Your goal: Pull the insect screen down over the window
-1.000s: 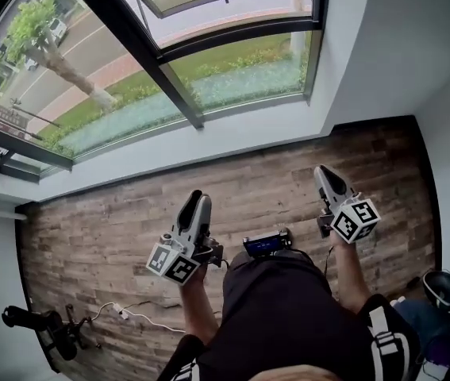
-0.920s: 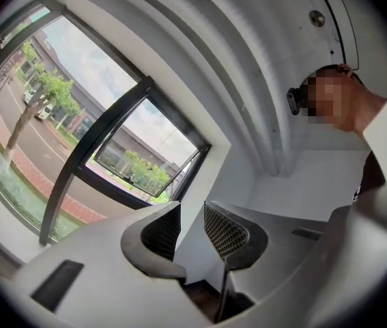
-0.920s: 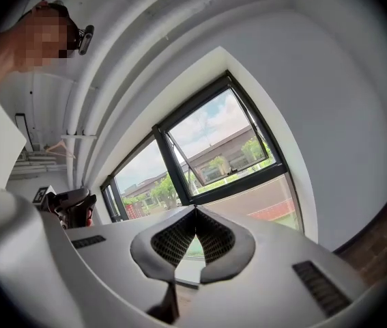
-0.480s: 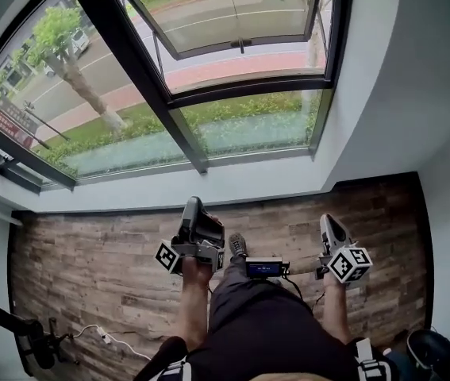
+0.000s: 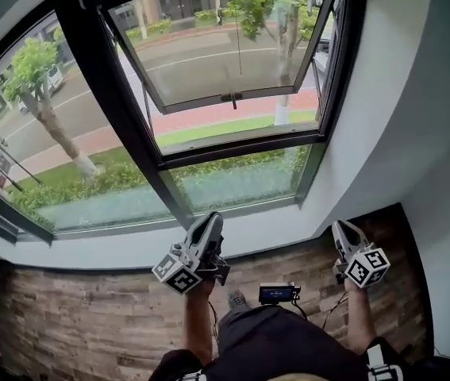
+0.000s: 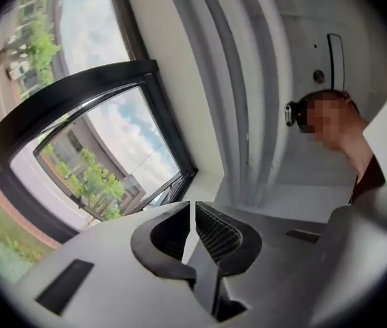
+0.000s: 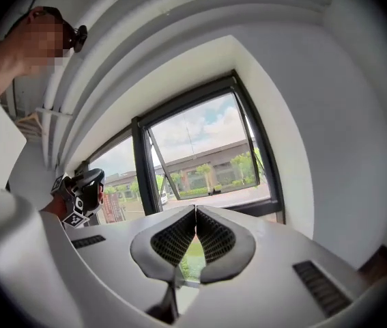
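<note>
Head view, left claw [image 5: 212, 221] and right claw [image 5: 342, 229] both pressed together, empty, pointing toward window [image 5: 209, 54].

black-framed window [image 5: 110, 94], upper sash [image 5: 225, 50] tilted open outward, daylight coming in. white wall [image 5: 423, 94] on the right, white sill [image 5: 90, 250], wood plank floor [image 5: 74, 324]. tree [image 5: 36, 70] outside.

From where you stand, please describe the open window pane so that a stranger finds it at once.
Find the black-framed window above the wooden floor. Right of its thick post, take the upper pane: it alone tilts outward at the bottom, with a small handle on its lower rail.
</note>
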The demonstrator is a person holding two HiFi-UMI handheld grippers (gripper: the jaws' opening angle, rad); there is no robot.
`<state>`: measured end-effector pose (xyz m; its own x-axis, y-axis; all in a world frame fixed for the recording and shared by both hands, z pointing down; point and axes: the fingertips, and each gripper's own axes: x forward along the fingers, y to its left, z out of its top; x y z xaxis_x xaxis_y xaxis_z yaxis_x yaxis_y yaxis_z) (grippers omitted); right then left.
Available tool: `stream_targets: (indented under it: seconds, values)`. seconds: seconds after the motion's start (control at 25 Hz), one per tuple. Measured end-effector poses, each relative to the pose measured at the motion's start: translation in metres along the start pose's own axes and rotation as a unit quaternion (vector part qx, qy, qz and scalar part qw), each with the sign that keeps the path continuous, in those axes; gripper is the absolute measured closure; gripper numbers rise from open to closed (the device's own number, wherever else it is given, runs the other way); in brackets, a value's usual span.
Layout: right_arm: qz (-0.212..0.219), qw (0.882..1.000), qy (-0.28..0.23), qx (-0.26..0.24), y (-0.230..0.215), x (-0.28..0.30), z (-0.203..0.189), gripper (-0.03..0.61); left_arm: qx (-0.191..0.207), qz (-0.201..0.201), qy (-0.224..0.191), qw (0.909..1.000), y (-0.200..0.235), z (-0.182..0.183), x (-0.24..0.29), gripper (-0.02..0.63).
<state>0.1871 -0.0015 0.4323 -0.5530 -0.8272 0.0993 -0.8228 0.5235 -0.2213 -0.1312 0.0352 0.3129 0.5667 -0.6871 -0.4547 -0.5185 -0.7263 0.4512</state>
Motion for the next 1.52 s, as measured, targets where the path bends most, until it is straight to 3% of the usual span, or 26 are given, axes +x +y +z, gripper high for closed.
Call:
stream_targets:
  seconds: [0.12, 0.36, 0.44, 0.56, 0.6, 0.72, 0.76, 0.8, 0.84, 0.96, 1.04, 1.12, 1.24, 1.28, 1.32, 1.36, 1.4, 1.52]
  values:
    - [0.023, 0.998, -0.02, -0.058, 0.019, 0.033, 0.041, 0.571, 0.088, 0.016, 0.036, 0.9953, 0.027, 0.023, 0.014, 0.595]
    - [0.103, 0.981, -0.006, -0.161, 0.071, 0.087, 0.08, 0.569, 0.234, 0.038, 0.078, 0.9683, 0.078, 0.066, 0.04, 0.595]
    - [0.107, 0.976, -0.006, -0.191, 0.078, 0.105, 0.106, 0.568, 0.298, 0.046, 0.089, 0.9493, 0.082, 0.089, 0.063, 0.595]
    - [0.119, 0.964, -0.017, -0.236, 0.087, 0.133, 0.146, 0.538, 0.405, 0.061, 0.087, 0.9081, 0.081, 0.123, 0.091, 0.595]
    - [0.125, 0.96, -0.023, -0.252, 0.089, 0.143, 0.153, 0.527, 0.42, 0.066, 0.079, 0.9018, 0.084, 0.132, 0.097, 0.595]
    - [0.139, 0.946, -0.035, -0.291, 0.09, 0.17, 0.165, 0.517, 0.436, 0.067, 0.046, 0.8964, 0.09, 0.155, 0.117, 0.595]
    - [0.143, 0.941, -0.04, -0.303, 0.089, 0.178, 0.175, 0.517, 0.451, 0.067, 0.038, 0.8894, 0.09, 0.165, 0.128, 0.595]
    - [0.146, 0.936, -0.046, -0.317, 0.089, 0.185, 0.188, 0.517, 0.475, 0.071, 0.037, 0.8762, 0.09, 0.175, 0.141, 0.595]
    - [0.149, 0.929, -0.055, -0.333, 0.087, 0.192, 0.203, 0.517, 0.506, 0.082, 0.043, 0.8574, 0.09, 0.185, 0.154, 0.595]
    - [0.158, 0.903, -0.099, -0.388, 0.072, 0.215, 0.246, 0.517, 0.601, 0.126, 0.055, 0.7873, 0.09, 0.214, 0.192, 0.595]
    - [0.163, 0.891, -0.13, -0.404, 0.056, 0.232, 0.273, 0.518, 0.643, 0.15, 0.047, 0.7497, 0.087, 0.232, 0.217, 0.595]
    - [0.167, 0.882, -0.164, -0.41, 0.042, 0.245, 0.303, 0.518, 0.667, 0.168, 0.036, 0.7249, 0.083, 0.248, 0.244, 0.595]
    - [0.165, 0.866, -0.217, -0.42, 0.031, 0.259, 0.348, 0.518, 0.691, 0.192, 0.042, 0.6955, 0.089, 0.263, 0.288, 0.592]
    - [0.162, 0.86, -0.231, -0.424, 0.029, 0.264, 0.36, 0.518, 0.701, 0.198, 0.055, 0.6833, 0.094, 0.266, 0.303, 0.574]
    - [0.158, 0.855, -0.24, -0.431, 0.026, 0.271, 0.37, 0.518, 0.712, 0.202, 0.074, 0.6687, 0.101, 0.268, 0.317, 0.515]
    - [0.152, 0.85, -0.245, -0.441, 0.022, 0.279, 0.378, 0.518, 0.724, 0.205, 0.097, 0.6514, 0.108, 0.269, 0.329, 0.394]
    - [0.141, 0.845, -0.247, -0.453, 0.018, 0.288, 0.387, 0.517, 0.737, 0.208, 0.119, 0.6317, 0.115, 0.27, 0.341, 0.333]
    - [0.099, 0.834, -0.252, -0.48, 0.013, 0.312, 0.417, 0.518, 0.781, 0.217, 0.159, 0.5632, 0.126, 0.281, 0.371, 0.324]
